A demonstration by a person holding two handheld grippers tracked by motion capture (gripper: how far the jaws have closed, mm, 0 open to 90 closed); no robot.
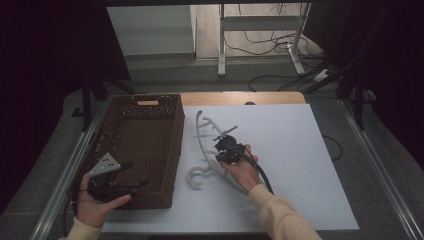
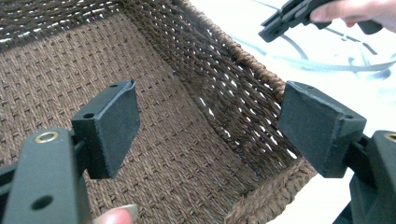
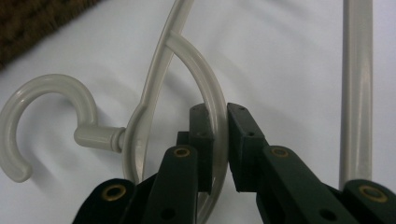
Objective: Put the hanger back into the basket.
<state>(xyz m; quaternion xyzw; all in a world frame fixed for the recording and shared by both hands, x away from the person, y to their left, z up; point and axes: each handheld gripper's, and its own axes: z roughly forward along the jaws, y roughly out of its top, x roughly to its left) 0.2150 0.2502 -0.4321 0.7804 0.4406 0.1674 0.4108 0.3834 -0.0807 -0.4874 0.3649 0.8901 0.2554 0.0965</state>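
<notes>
The table [image 1: 280, 150], covered in a white sheet, carries everything here, and both claws work over its near half. The brown woven basket [image 1: 145, 145] stands on the left part of the table. The left claw [image 1: 131, 176] hangs over the basket's near right corner, and in the left gripper view the basket floor lies beyond and below its jaws, with the basket's right wall running past the right jaw. This left claw [image 2: 208, 128] stands wide apart with nothing between its pads.

A white plastic hanger [image 1: 205, 150] lies flat on the sheet just to the right of the basket, apart from its wall. The right claw [image 1: 226, 146] comes down on the hanger's middle, held by a hand in a cream sleeve. Seen from the right gripper view, the right claw [image 3: 220, 135] is pinched together on a curved inner bar of the hanger [image 3: 205, 79], the pads pressing it from both sides. The hanger's hook [image 3: 42, 121] lies to the left of that claw, open end toward the camera, and the hanger's straight bar [image 3: 357, 84] runs away from the claw on its right, untouched by it.
</notes>
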